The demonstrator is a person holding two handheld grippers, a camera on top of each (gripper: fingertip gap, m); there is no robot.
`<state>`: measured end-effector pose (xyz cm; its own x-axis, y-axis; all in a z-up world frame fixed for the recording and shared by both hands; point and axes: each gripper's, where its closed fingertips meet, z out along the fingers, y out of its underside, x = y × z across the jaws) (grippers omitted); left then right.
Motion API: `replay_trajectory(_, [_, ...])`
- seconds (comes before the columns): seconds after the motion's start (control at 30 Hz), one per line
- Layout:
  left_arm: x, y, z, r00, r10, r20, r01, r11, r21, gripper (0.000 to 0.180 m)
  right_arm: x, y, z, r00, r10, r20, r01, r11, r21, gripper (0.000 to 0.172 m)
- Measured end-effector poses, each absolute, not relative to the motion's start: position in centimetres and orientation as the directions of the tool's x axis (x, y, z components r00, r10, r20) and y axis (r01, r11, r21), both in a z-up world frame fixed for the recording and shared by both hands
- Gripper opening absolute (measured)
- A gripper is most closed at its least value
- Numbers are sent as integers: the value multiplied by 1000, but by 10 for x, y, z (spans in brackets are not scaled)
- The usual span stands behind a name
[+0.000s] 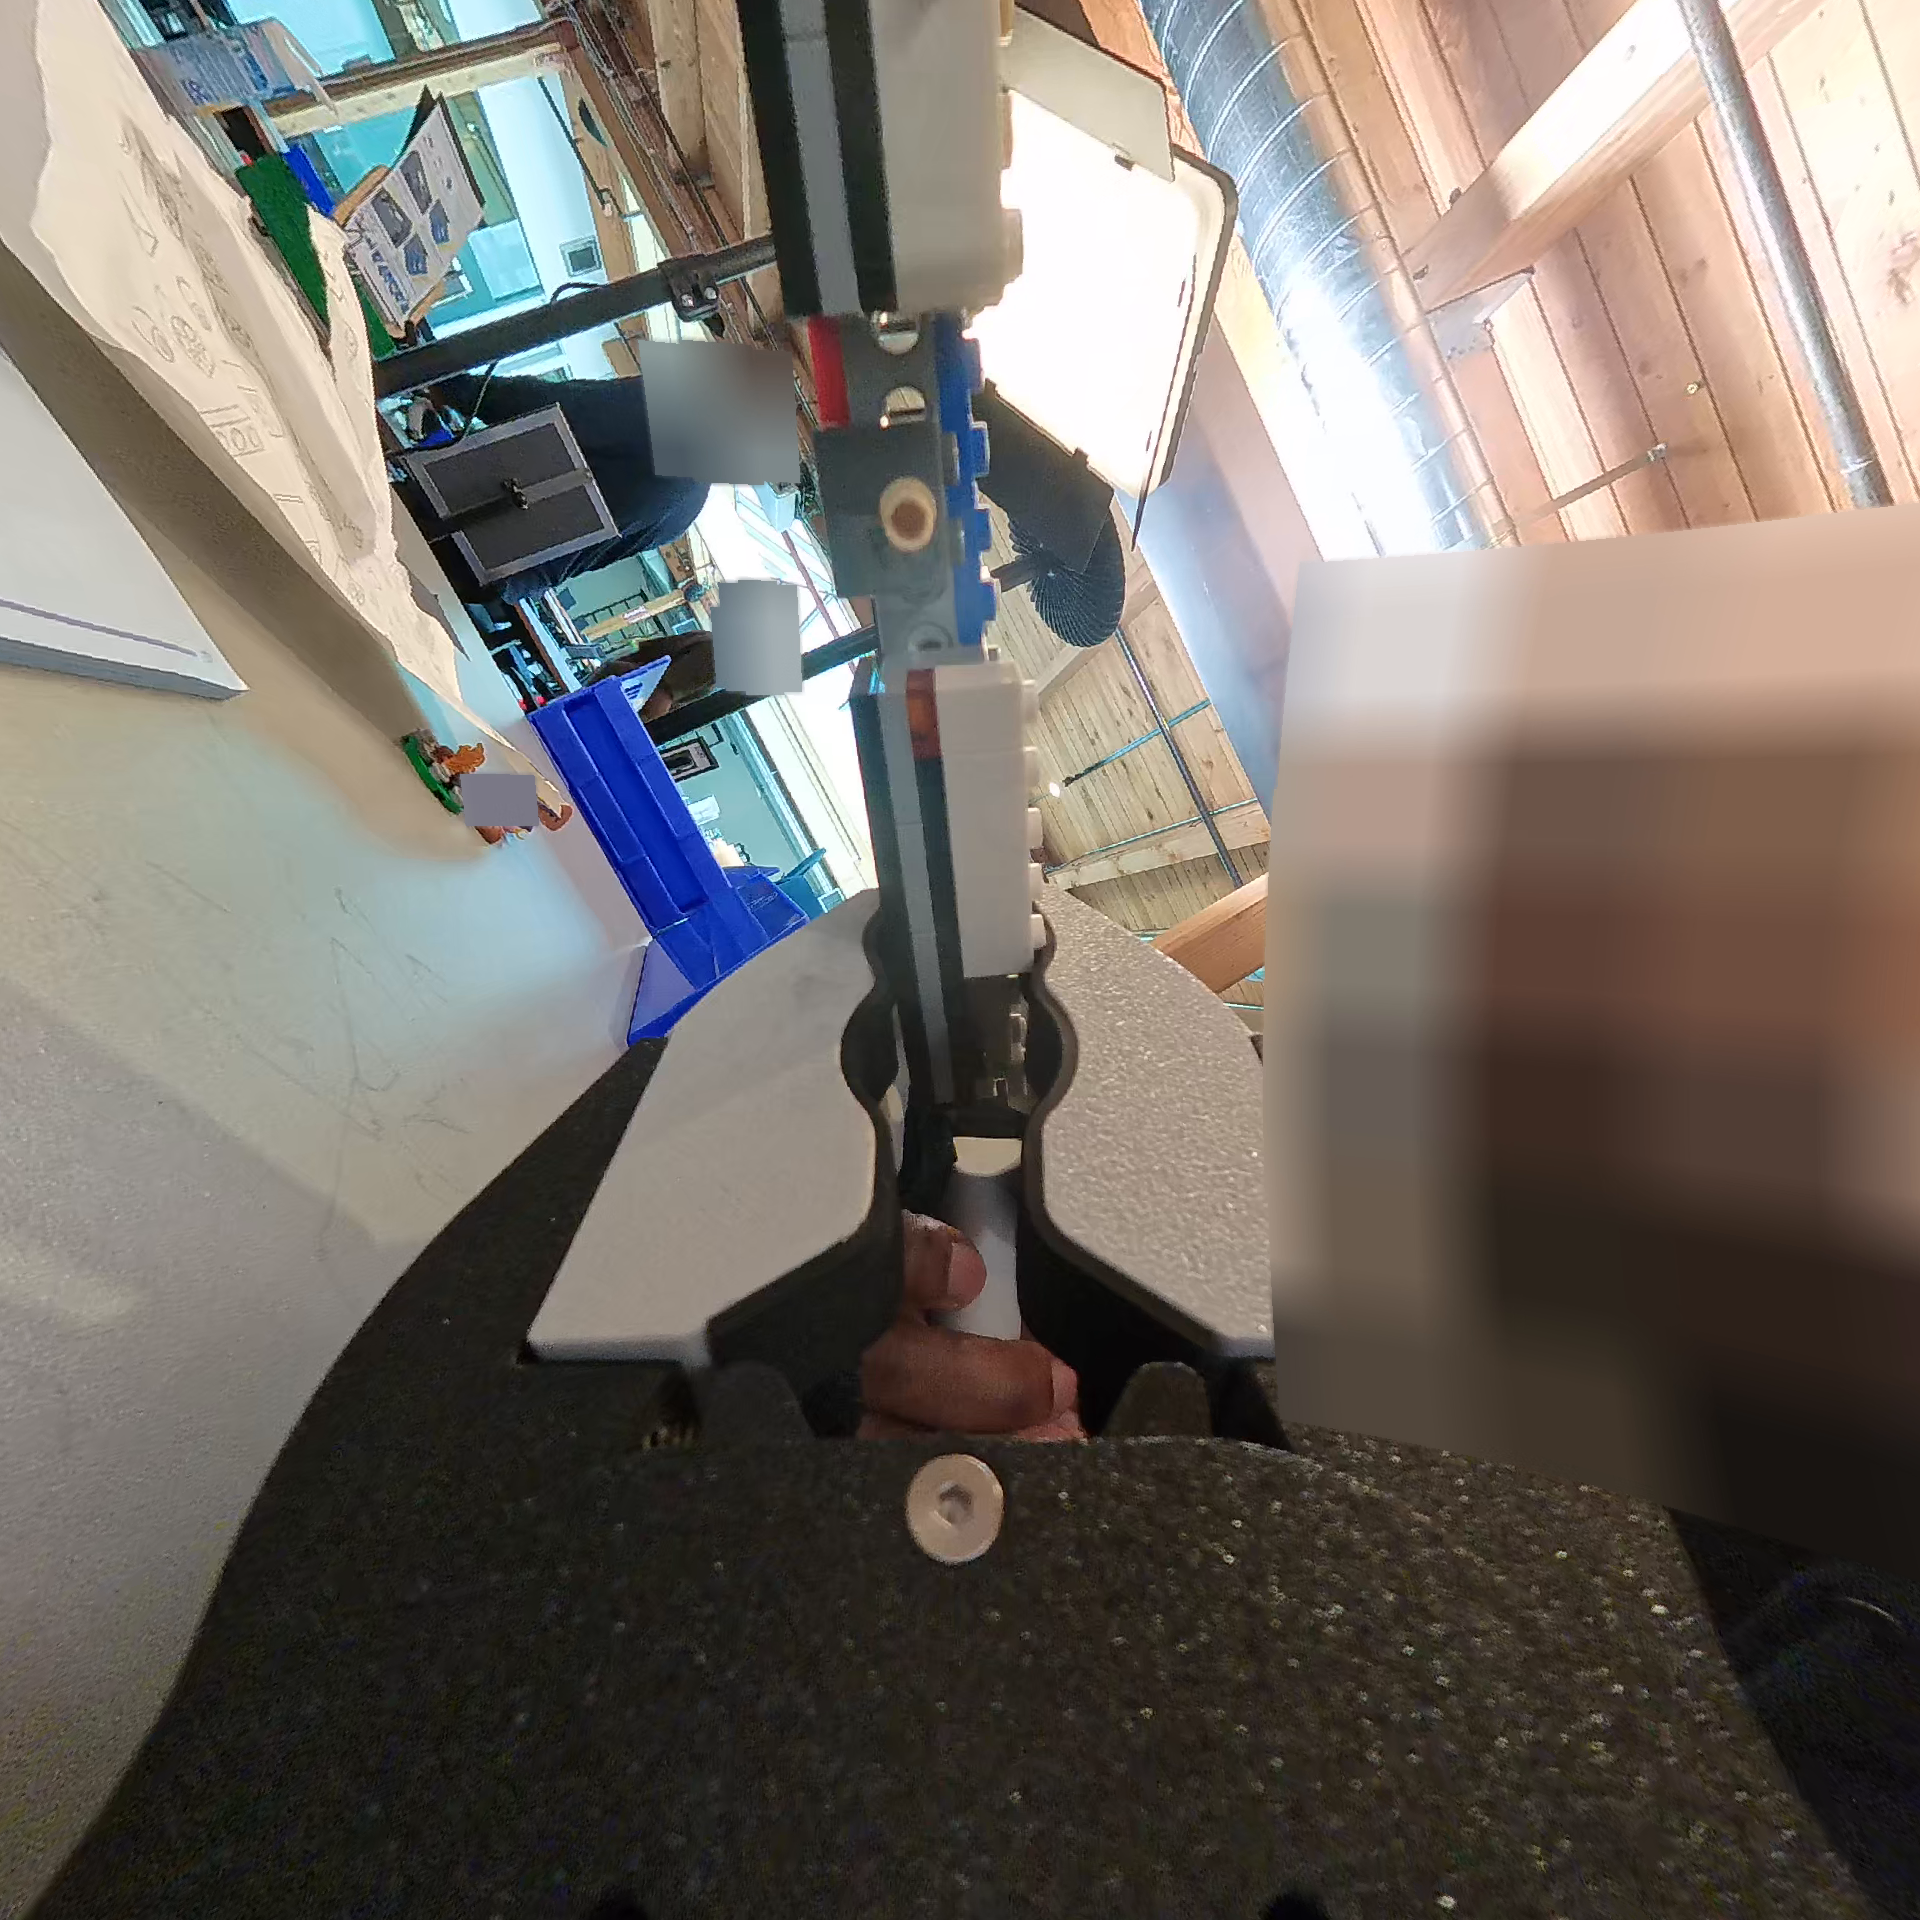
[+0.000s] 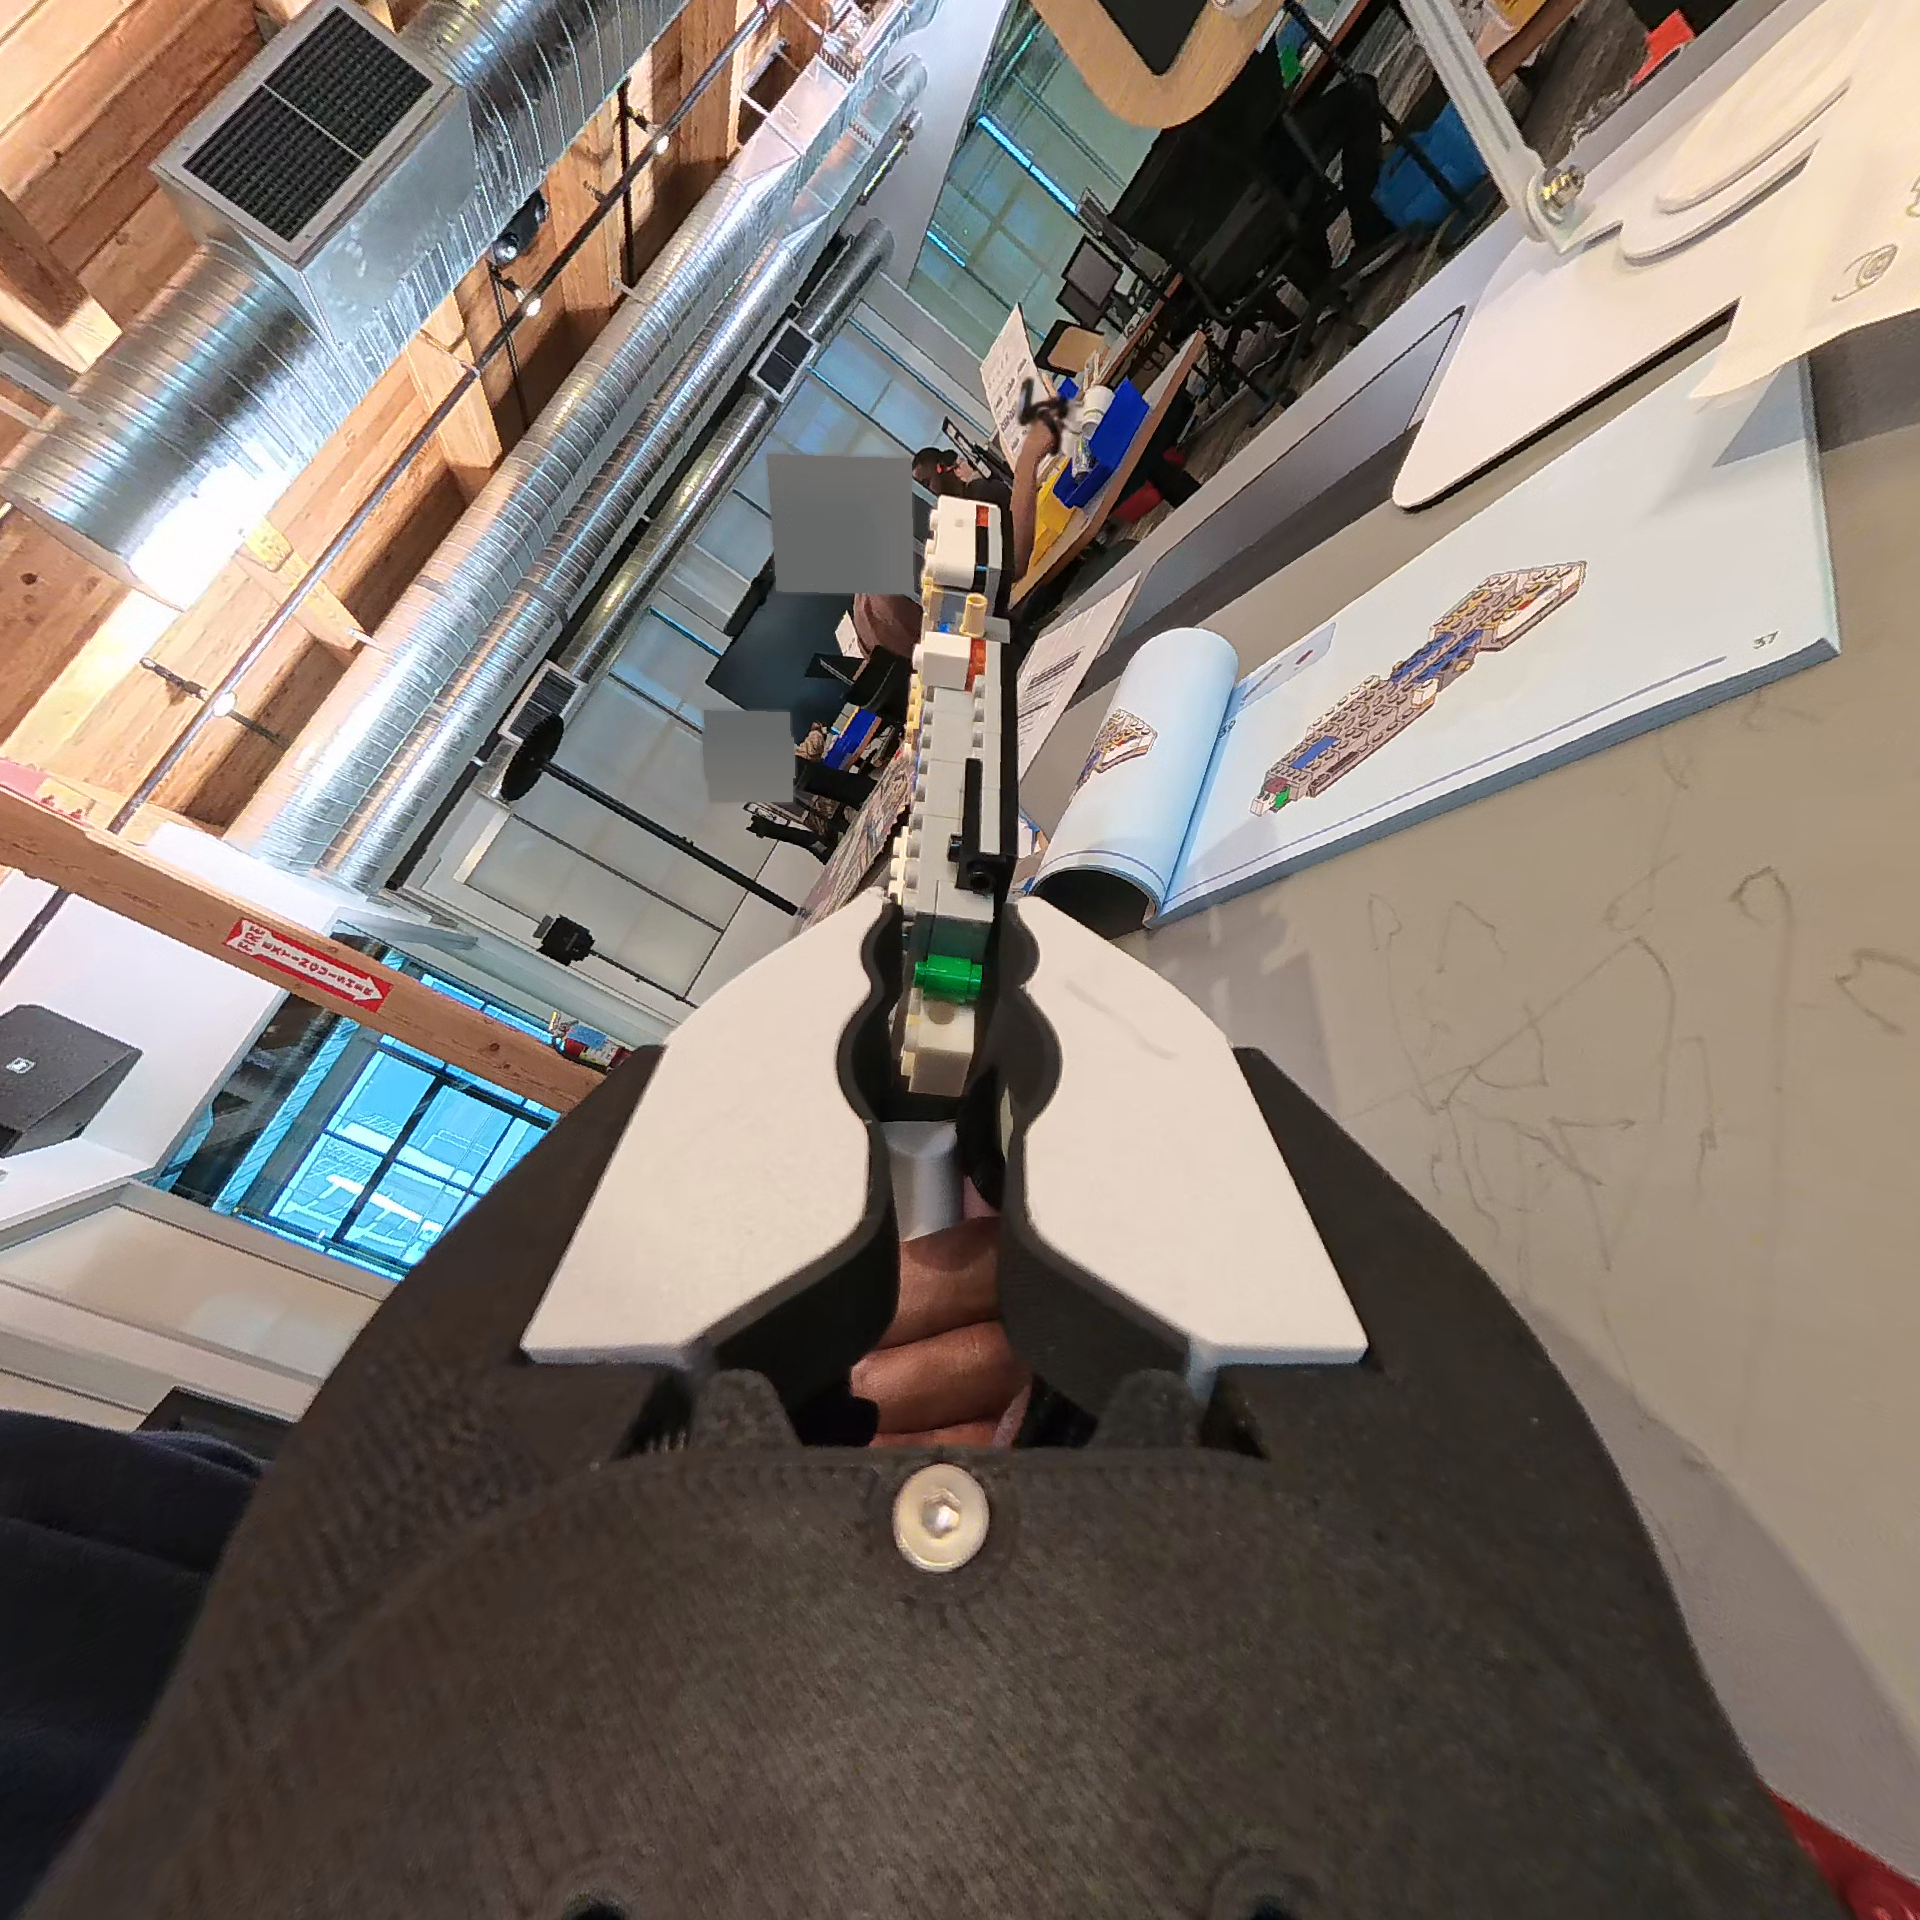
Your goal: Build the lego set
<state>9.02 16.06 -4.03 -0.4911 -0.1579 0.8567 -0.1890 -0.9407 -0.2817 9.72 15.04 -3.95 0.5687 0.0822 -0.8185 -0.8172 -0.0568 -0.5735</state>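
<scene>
In the left wrist view my left gripper (image 1: 956, 935) is shut on the near end of a long brick model (image 1: 982, 810). The model is white, grey and black, with blue plates, a red piece and a tan pin farther along, and it is held up in the air, pointing away from me. In the right wrist view my right gripper (image 2: 951, 914) is shut on the end of a long white brick model (image 2: 951, 790). A green piece (image 2: 945, 977) and a white brick sit between its pads. A black piece sits on the side of this model. Neither view shows the other gripper.
An open instruction booklet (image 2: 1507, 707) lies on the grey table (image 2: 1558, 1143), with a white board (image 2: 1558, 343) behind it. In the left wrist view a blue bin (image 1: 644, 810), a small figure on a green base (image 1: 436, 769) and paper sheets (image 1: 208, 312) are on the table. People sit at desks farther off. The tips of both grippers are at nearly the same place.
</scene>
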Motion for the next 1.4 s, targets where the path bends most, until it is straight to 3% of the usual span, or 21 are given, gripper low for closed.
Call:
replay_trajectory(0.37, [92, 162, -43, -474, -158, 866, -188, -943, -275, 20, 98, 150, -43, 590, 55, -805, -804, -45, -593, 19])
replay_trajectory(0.47, [91, 163, -41, -475, -175, 862, -168, -944, -284, 20, 97, 151, -49, 593, 24, -805, -802, -73, -593, 33])
replay_trajectory(0.57, [91, 163, -42, -473, -178, 863, -168, -943, -286, 20, 93, 152, -52, 556, 46, -830, -824, -93, -558, 36])
replay_trajectory(0.8, [91, 162, -41, -475, -188, 860, -168, -940, -298, 20, 85, 153, -48, 539, 87, -838, -832, -98, -546, 21])
replay_trajectory(1.4, [89, 159, -38, -506, -165, 846, -185, -938, -294, 20, 84, 151, -43, 569, 120, -813, -809, -97, -580, 18])
